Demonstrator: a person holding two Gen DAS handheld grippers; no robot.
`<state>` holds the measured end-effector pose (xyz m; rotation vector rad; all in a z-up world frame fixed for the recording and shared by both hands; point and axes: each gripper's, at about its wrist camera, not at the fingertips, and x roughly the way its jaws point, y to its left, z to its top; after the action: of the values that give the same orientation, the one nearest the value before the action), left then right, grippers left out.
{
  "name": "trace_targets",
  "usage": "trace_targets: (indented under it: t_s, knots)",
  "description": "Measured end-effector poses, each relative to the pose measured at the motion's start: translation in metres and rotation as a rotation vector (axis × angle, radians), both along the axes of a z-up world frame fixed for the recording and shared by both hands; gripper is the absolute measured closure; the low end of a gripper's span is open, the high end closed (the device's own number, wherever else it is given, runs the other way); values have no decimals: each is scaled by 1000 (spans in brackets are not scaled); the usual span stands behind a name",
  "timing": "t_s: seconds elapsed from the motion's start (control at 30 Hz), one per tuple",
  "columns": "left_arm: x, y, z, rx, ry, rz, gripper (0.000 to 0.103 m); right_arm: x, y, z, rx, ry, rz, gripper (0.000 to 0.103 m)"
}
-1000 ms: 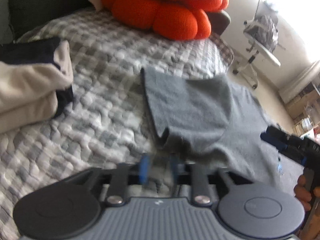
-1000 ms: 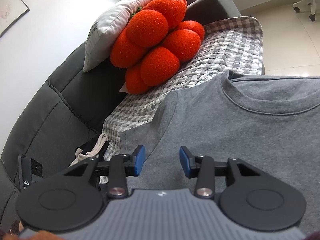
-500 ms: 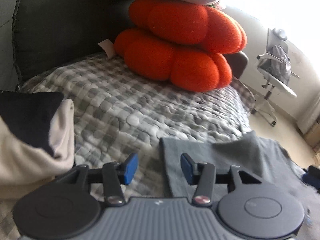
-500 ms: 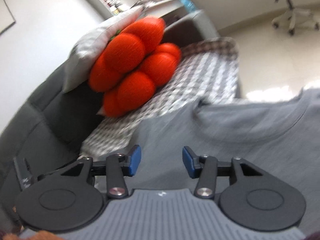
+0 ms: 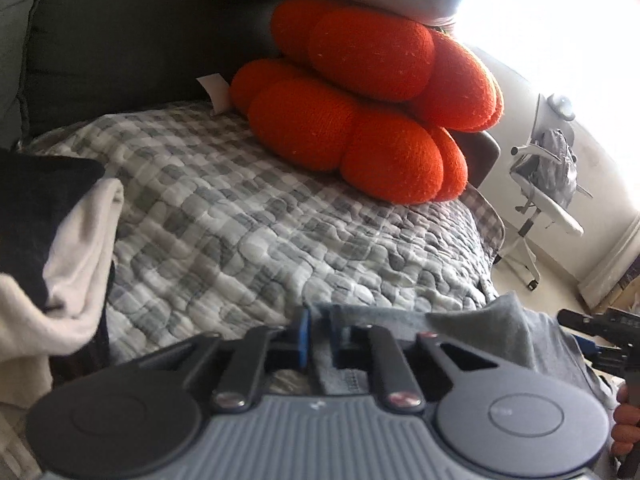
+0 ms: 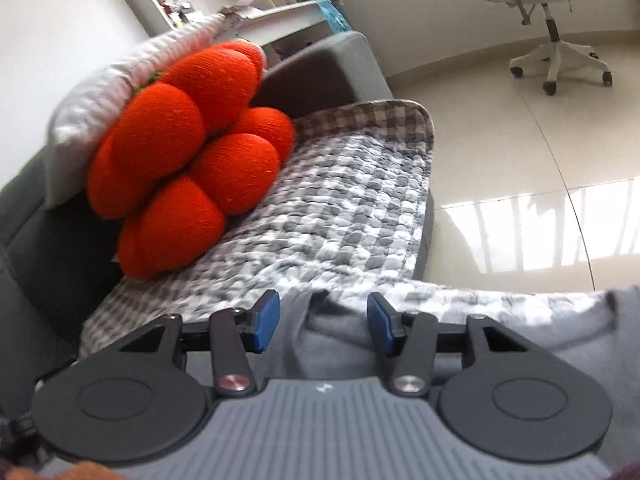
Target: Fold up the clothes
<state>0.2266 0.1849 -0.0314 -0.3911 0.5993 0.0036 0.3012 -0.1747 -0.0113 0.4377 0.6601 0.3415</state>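
While left gripper (image 5: 319, 338) pinches grey sweatshirt (image 5: 496, 332) (rumpled edge), right gripper (image 6: 323, 322) spread.

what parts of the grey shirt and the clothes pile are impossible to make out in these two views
- Grey shirt: in the left wrist view, its near part is hidden under the left tongs, which pinch its edge.
- Grey shirt, right wrist view: the right tongs cover most of it.
- Clothes pile: cut off by the left edge.
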Motion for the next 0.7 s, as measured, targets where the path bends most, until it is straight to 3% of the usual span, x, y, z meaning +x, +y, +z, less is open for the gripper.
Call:
trace_targets:
  t_s: [0.03, 0.1, 0.17, 0.2, 0.3, 0.4, 0.5, 0.57, 0.7]
  knots:
    - [0, 0, 0, 1, -3, 1, 100, 3, 3, -3, -9, 9, 6, 51]
    - [-3, 0, 2, 12, -23, 20, 101, 9, 8, -7, -30, 19, 19, 63]
    - [-10, -3, 9, 55, -70, 52, 101, 7, 13, -4, -62, 0, 25, 94]
    - [-13, -4, 13, 67, -94, 63, 101, 4, 15, -1, -78, -24, 19, 97]
    - [-20, -6, 21, 101, -141, 89, 101, -6, 18, 7, -114, -105, -2, 98]
    - [-15, -8, 19, 141, -122, 99, 101, -6, 25, 11, -166, -131, -14, 99]
    - [-2, -10, 6, 175, -59, 98, 101, 6, 32, 4, -208, -75, -8, 99]
    - [5, -7, 0, 158, -15, 97, 101, 13, 33, 0, -215, -33, -7, 101]
    - [5, -7, 0, 156, -12, 95, 99, 19, 34, -4, -227, 13, -16, 101]
